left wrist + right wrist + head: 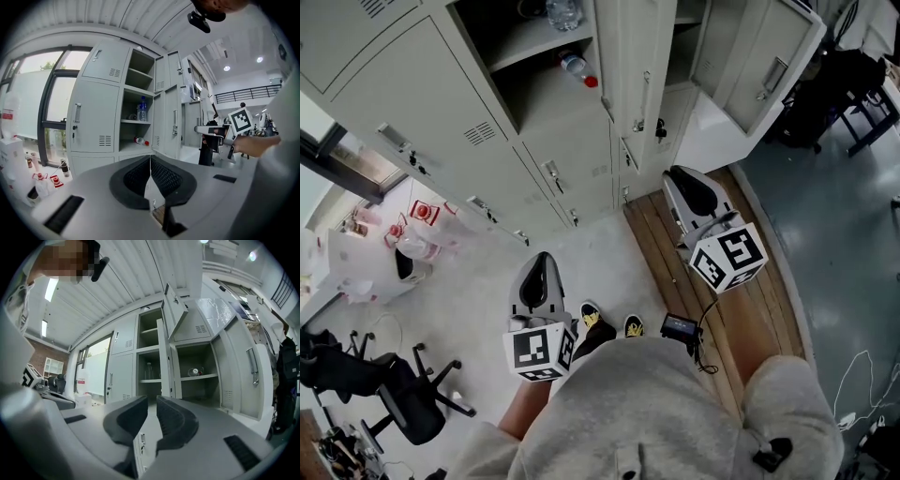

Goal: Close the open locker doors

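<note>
Pressure close to the handle edge, pushed flat until the latch catches, is looking like the best way. Three locker doors are hanging open ahead. Of two tongs, the left tongs are pressing together and the right tongs are standing slightly apart, empty. Two bottles are sitting inside.

Indoor light bright and even, white. Head view sharp; open locker compartments fall into deep shadow. Left gripper view: window at the left edge blown out, ceiling lamps flare as small spots. Right gripper view: ceiling strip light overexposed. Both gripper views fisheye: black vignetted corners, straight lines bowed, nearest foreground soft.
</note>
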